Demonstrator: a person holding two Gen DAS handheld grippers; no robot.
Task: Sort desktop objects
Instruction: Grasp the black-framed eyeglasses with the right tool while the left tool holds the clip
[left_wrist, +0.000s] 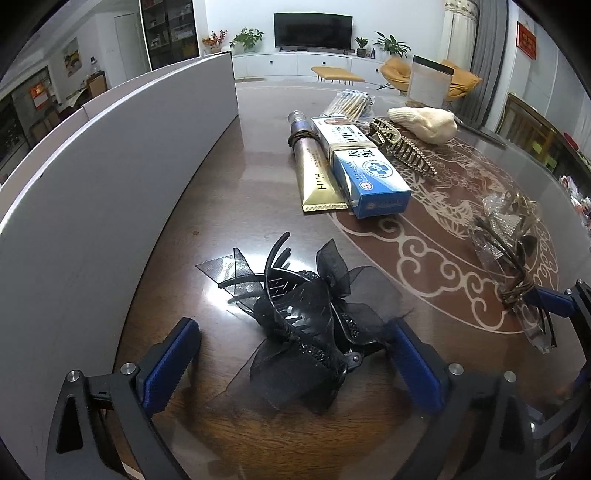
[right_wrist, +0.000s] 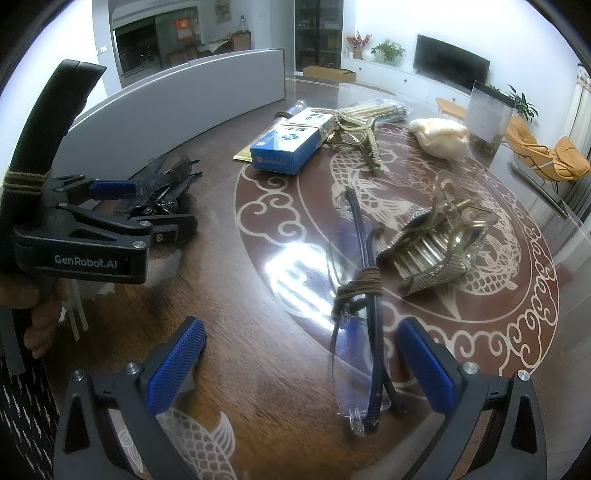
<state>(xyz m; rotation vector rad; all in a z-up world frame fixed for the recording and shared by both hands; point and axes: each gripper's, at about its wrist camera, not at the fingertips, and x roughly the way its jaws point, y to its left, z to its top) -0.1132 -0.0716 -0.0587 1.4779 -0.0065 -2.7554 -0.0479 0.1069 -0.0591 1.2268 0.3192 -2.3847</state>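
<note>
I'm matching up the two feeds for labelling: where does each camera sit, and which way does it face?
Left wrist: rides on the left tongs, low over the table, facing the black bow hair clip lying between its open blue pads; the grey board stands alongside.
Right wrist: rides on the right tongs, facing the folded glasses lying between its open pads; the person's left hand shows.
Shared: the blue box, the bow clip, the glasses, the grey board.
</note>
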